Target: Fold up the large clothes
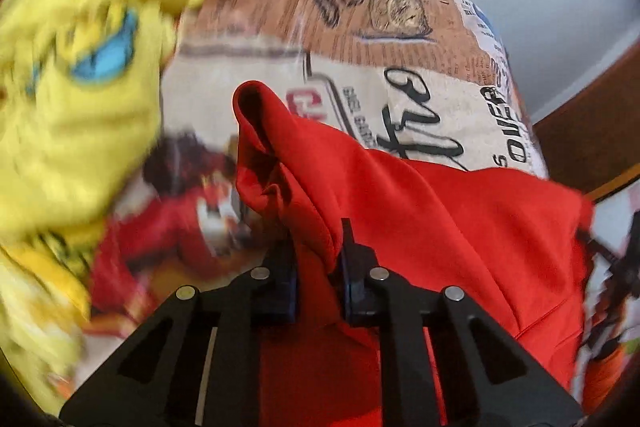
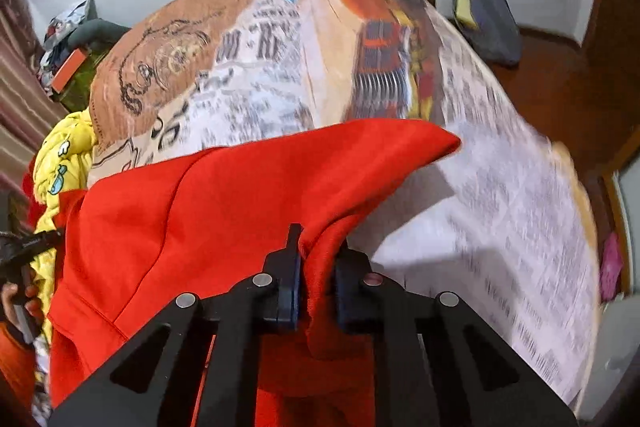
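A large red garment hangs stretched between my two grippers above a bed. My left gripper is shut on a bunched fold of the red garment, which rises in a peak in front of the fingers. My right gripper is shut on another edge of the same red garment, and a loose corner points to the right. The left gripper shows at the left edge of the right wrist view. The cloth hides what lies under it.
The bed has a printed newspaper-pattern cover, which also shows in the left wrist view. A yellow cartoon-print garment lies bunched at the left; it also shows in the right wrist view. A dark bundle lies on the wooden floor.
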The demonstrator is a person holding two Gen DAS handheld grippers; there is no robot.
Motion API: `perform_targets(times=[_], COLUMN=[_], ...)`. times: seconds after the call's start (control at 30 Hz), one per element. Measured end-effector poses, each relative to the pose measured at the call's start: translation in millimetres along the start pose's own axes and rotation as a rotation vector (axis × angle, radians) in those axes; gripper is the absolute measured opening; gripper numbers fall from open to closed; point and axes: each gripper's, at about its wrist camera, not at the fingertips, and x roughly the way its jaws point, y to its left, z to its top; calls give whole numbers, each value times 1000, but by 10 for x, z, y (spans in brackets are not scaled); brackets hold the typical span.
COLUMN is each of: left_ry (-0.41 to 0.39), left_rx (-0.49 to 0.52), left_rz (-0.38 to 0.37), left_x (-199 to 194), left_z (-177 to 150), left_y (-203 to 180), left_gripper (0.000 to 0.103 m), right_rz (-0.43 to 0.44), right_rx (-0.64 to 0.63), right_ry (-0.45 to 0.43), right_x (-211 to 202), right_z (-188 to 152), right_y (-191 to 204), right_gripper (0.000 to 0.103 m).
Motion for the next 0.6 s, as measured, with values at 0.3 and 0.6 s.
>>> perform_targets(times=[0.3,0.6], left_ry=[-52,73], left_rx=[-1,35], left_rz=[97,158], left_x=[144,696], left_z=[585,617], left_y=[68,188], left_gripper=[15,25], right_rz=[-37,-76], right_rx=[-16,-63], right_ry=[-41,4], right_x=[352,654], right_z=[567,623], right_y=[181,199], right_gripper=[11,14])
